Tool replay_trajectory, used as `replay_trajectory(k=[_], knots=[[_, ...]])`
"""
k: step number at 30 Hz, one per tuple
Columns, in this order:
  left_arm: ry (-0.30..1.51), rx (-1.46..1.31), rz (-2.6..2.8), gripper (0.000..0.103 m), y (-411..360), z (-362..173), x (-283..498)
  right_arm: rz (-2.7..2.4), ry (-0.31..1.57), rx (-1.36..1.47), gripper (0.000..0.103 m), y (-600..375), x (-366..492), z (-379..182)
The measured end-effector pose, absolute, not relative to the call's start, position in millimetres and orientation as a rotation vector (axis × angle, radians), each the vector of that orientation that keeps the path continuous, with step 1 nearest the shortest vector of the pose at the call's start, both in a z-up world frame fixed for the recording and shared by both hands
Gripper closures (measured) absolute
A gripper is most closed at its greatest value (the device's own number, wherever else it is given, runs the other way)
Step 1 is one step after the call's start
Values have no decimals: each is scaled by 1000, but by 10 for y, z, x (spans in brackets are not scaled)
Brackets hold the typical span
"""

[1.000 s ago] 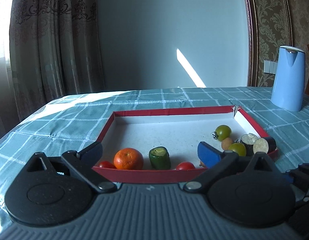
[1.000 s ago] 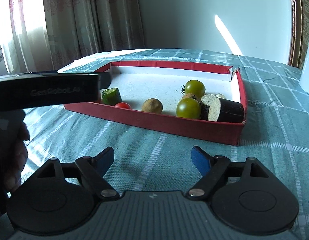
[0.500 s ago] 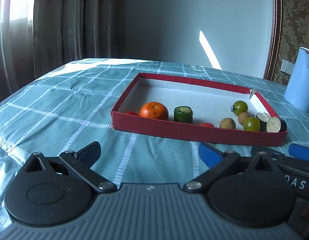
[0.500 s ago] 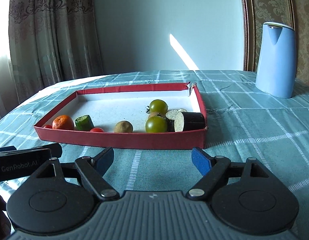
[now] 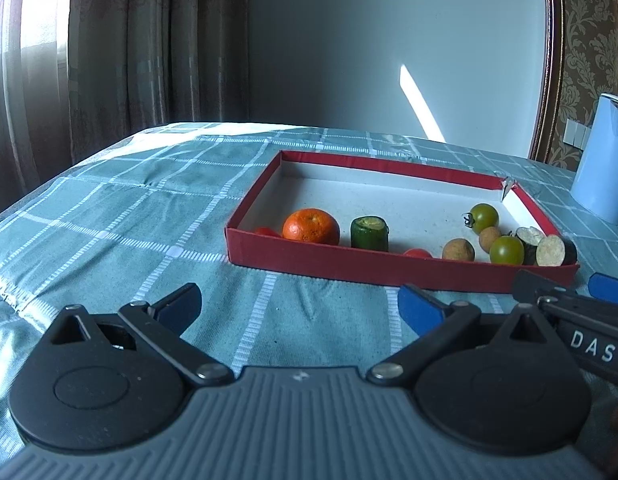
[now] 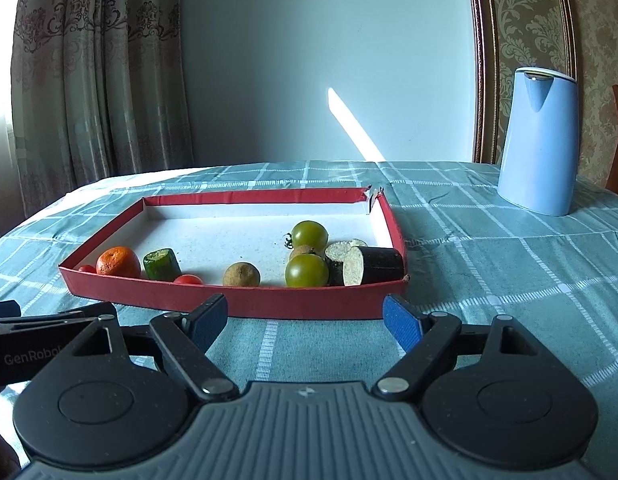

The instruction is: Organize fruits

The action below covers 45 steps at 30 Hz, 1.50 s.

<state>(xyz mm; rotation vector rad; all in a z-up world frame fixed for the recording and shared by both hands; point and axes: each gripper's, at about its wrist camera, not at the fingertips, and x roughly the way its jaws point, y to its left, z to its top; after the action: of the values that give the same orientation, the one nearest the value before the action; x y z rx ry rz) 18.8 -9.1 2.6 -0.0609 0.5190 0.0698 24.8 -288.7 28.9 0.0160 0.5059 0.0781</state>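
On teal plaid tablecloth (image 6: 489,264): red tray (image 6: 245,304).

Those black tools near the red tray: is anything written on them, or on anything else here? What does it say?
"DAS" in white, on the side of the right gripper as the left wrist view shows it; it may be cut off.
"GenRobo", cut off behind the near gripper, on the left gripper in the right wrist view.
The blue kettle and red tray show no writing.

Blue kettle (image 6: 539,148) on checked tablecloth (image 6: 489,248)
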Motion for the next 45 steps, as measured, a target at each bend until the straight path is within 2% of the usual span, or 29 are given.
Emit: replay_trajectory(k=[45], knots=[[475, -58, 61, 0, -90, 59, 109, 99, 462, 30, 18, -2891, 191, 307]])
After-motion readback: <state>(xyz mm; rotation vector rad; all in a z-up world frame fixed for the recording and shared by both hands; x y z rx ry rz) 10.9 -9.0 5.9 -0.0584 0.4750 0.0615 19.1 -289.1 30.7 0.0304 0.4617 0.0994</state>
